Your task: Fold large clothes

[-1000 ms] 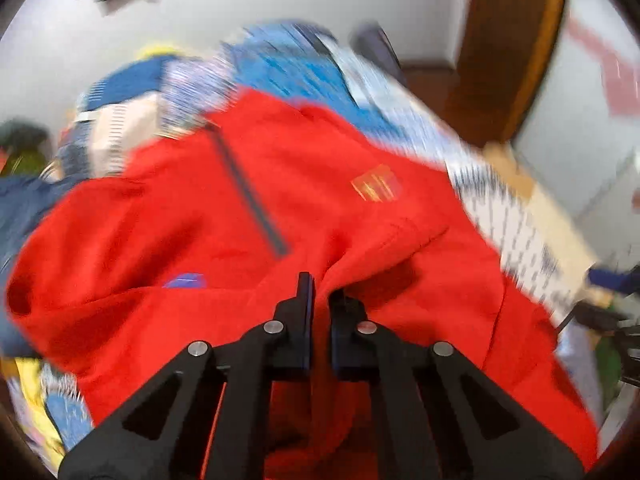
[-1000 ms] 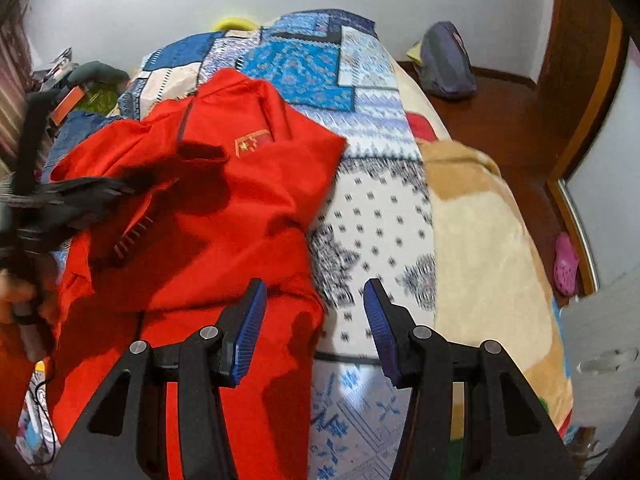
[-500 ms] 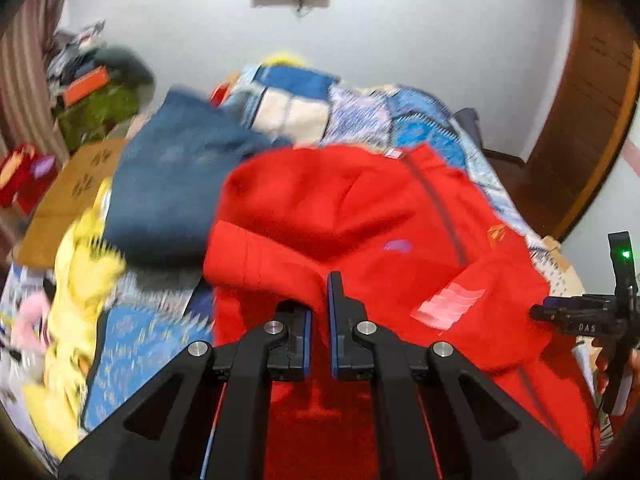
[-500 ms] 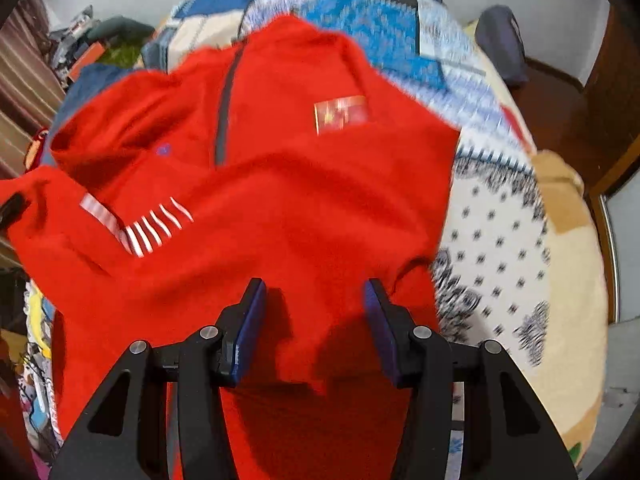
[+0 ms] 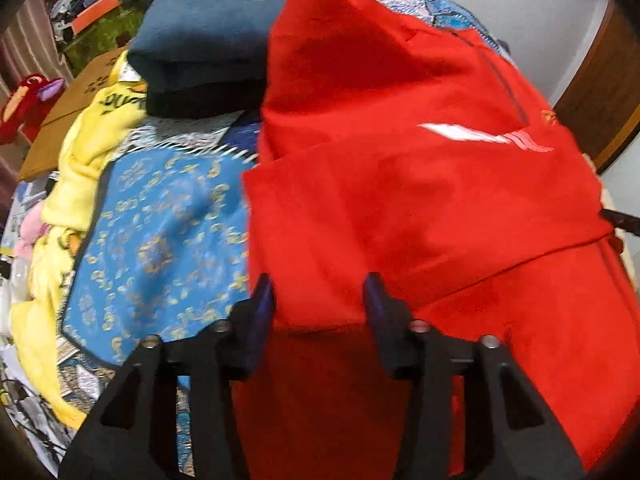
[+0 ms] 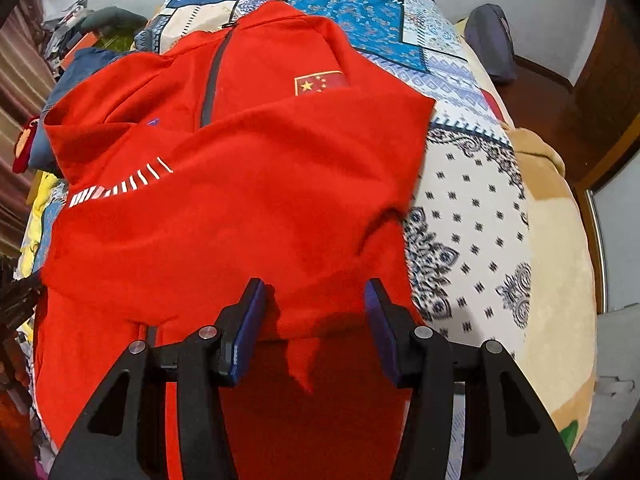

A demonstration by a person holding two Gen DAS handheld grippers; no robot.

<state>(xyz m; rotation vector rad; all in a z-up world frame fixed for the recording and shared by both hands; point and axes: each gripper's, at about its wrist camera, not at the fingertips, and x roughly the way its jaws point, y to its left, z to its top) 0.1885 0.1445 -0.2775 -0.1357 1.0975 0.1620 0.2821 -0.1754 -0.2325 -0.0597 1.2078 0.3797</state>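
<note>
A large red jacket (image 6: 224, 216) with a dark zip, a flag patch and white stripes lies on the patterned bed, a sleeve folded across its chest. It also shows in the left wrist view (image 5: 420, 200). My left gripper (image 5: 318, 300) is open and empty, its fingers either side of the folded red cloth near the jacket's left edge. My right gripper (image 6: 314, 304) is open and empty above the lower fold of the jacket, close to its right edge.
A patchwork quilt (image 6: 472, 208) covers the bed, seen blue in the left wrist view (image 5: 160, 240). Folded dark blue clothes (image 5: 208, 40) and a yellow garment (image 5: 80, 168) lie left of the jacket. A tan blanket (image 6: 560, 280) borders the right. A bag (image 6: 492, 44) sits by the wall.
My left gripper has opened and let go of the red cloth, which now lies folded across the jacket. My right gripper stayed open and moved closer over the jacket.
</note>
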